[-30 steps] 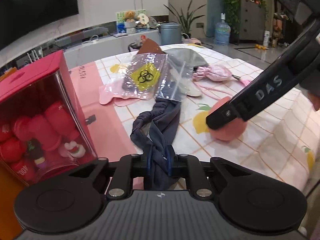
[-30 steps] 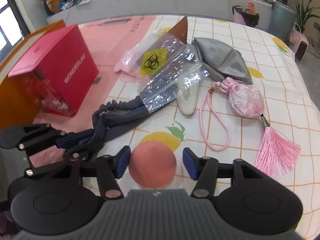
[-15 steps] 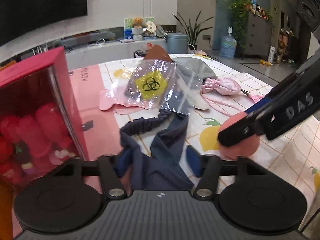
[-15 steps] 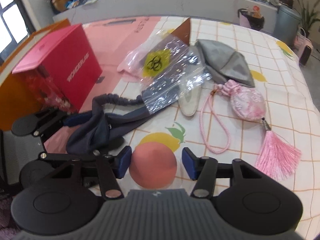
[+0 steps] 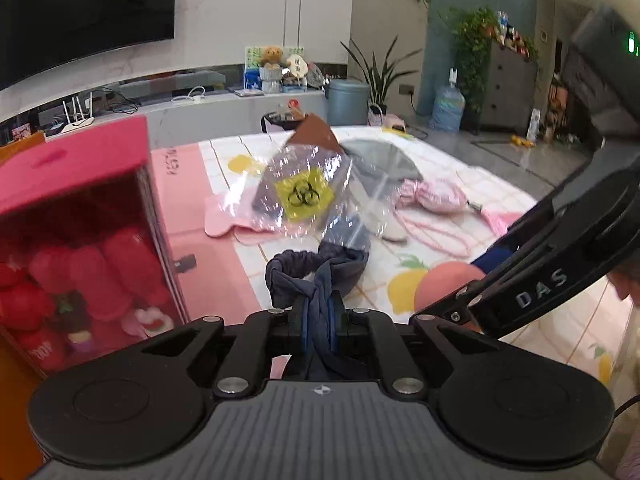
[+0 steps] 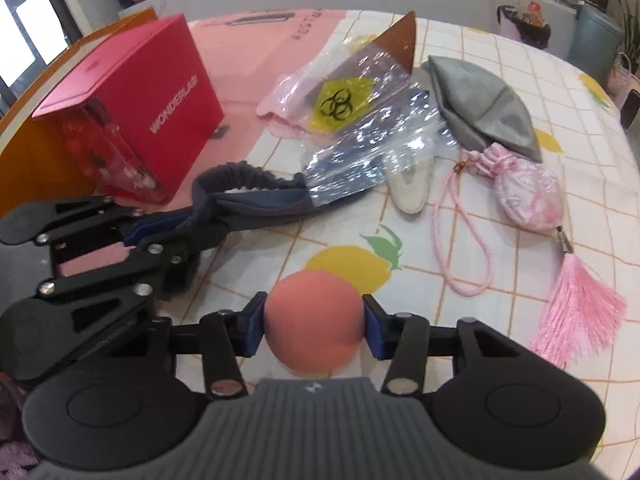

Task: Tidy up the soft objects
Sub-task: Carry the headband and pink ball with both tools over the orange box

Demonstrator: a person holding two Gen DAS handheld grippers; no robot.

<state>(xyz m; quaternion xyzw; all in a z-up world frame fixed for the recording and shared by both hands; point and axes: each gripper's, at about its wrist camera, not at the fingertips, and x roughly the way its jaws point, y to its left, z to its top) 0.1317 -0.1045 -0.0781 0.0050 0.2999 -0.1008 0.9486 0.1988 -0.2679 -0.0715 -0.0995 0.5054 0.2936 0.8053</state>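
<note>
Item one: dark blue headband [image 6: 256, 196], pinched tight in our left gripper [image 5: 318, 314], its long axis running from the fingers away under the clear biohazard bag [image 6: 360, 120]. Item two: salmon ball [image 6: 314, 330], clamped in our right gripper [image 6: 314, 328]. Surface: lemon-print tablecloth [image 6: 460, 248]; red box [image 6: 132, 96] left; living room beyond.

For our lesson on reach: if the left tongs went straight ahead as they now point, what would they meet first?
Likely the clear plastic bag lying over the far end of the dark blue headband that the left tongs grip; depth is uncertain.
</note>
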